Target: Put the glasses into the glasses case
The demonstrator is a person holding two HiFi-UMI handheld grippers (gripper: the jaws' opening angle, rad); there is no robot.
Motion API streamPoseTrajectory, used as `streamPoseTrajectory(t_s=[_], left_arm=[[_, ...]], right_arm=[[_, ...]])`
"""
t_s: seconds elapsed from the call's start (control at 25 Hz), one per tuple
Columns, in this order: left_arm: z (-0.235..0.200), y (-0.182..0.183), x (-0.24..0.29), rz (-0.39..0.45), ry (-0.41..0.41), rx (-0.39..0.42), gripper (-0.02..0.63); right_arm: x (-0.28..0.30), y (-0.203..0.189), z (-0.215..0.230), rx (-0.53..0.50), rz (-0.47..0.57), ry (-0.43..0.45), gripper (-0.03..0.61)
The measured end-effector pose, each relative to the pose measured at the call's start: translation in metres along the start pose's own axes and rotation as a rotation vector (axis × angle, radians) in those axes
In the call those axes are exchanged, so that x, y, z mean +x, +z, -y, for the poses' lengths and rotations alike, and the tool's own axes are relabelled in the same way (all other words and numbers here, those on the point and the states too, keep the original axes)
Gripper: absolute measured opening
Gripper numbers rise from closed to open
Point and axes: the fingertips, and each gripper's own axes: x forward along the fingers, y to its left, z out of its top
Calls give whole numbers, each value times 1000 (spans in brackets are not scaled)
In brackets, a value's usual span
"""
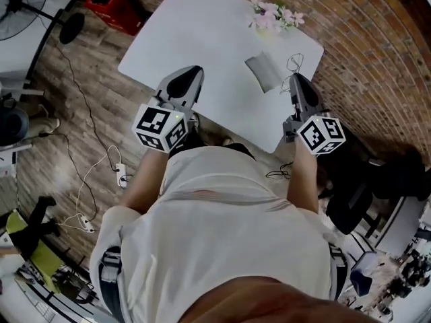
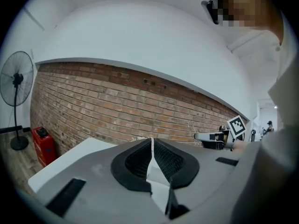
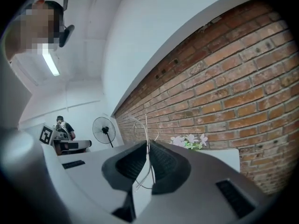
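In the head view a grey glasses case point(image 1: 264, 71) lies on the white table point(image 1: 202, 32), toward its right side. The thin wire-framed glasses point(image 1: 293, 63) stick out from the tip of my right gripper point(image 1: 297, 81), just right of the case. The right gripper view shows the wire frame point(image 3: 145, 124) pinched between the closed jaws of the right gripper point(image 3: 147, 146) and rising above them. My left gripper point(image 1: 189, 81) hovers over the table's near edge, left of the case. In its own view the left gripper point(image 2: 152, 142) is shut with nothing between the jaws.
A vase of pink flowers point(image 1: 273, 15) stands at the table's far edge, by the brick wall. On the floor to the left are a red box point(image 1: 114, 9), a standing fan point(image 1: 23, 5) and a power strip point(image 1: 121, 173) with cables. A dark chair point(image 1: 357, 200) is at the right.
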Motion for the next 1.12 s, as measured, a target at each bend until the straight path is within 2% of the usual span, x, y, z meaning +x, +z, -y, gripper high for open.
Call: streamPoseTrajectory(t_s=[0.32, 0.48, 0.68, 0.92, 1.12], left_arm=[[-58, 28, 66, -29, -194, 66, 28], [-72, 25, 77, -60, -226, 67, 28], [-72, 10, 77, -88, -194, 39, 28], [-68, -9, 63, -126, -116, 5, 28], [-73, -18, 56, -139, -64, -16, 28]], right_arm=[[35, -3, -3, -7, -17, -178, 71], [37, -19, -4, -47, -74, -238, 71], [48, -49, 18, -101, -192, -257, 71], [82, -111, 52, -267, -480, -222, 72], [113, -171, 77, -296, -691, -228, 72]])
